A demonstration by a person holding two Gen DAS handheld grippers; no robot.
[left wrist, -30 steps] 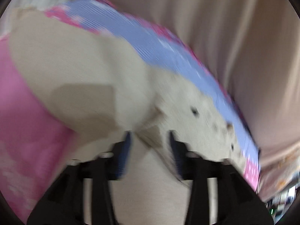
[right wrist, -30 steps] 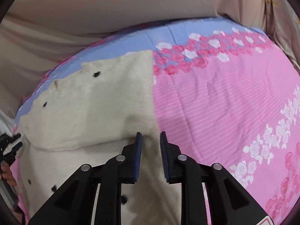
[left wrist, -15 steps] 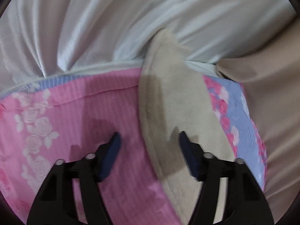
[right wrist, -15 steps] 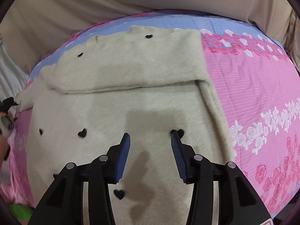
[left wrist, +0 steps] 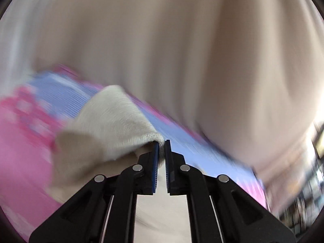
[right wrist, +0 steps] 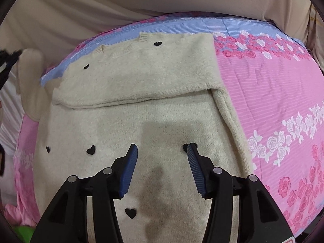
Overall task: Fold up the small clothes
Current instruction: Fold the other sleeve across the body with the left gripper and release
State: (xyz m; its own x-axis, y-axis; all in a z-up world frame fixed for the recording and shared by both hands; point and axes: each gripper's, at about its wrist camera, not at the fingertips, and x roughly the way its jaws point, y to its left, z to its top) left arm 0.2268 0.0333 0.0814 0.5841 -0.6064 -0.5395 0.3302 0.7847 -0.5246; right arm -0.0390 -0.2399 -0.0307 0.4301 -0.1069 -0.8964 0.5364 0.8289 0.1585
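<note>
1. The cream sweater (right wrist: pixel 141 109) lies flat on the bed, over a pink and blue rose-print bedspread (right wrist: pixel 273 101). One sleeve (right wrist: pixel 145 75) is already folded across the chest; small black hearts (right wrist: pixel 90 150) dot the knit.
2. The other sleeve (left wrist: pixel 113 125) is raised off the bedspread at the far left of the right wrist view, its cuff pinched between the pads of the left tongs (left wrist: pixel 161 151), which are closed on it.
3. The right tongs (right wrist: pixel 162 162) hang open above the sweater's lower body, holding nothing; I cannot tell whether they touch the knit.
4. The knit looks soft, fuzzy and light, so it will likely drape and sag from any single grip and stretch if pulled hard. It should not slip in the ribbed pads.
5. The best holds, I judge, are the thicker edges: cuff, hem, side seam or shoulder, not the loose middle of a panel.
6. No brand, label or readable writing shows on the sweater or bedspread.
7. Behind the bed hangs a beige curtain (right wrist: pixel 101 4), blurred in the left wrist view.
</note>
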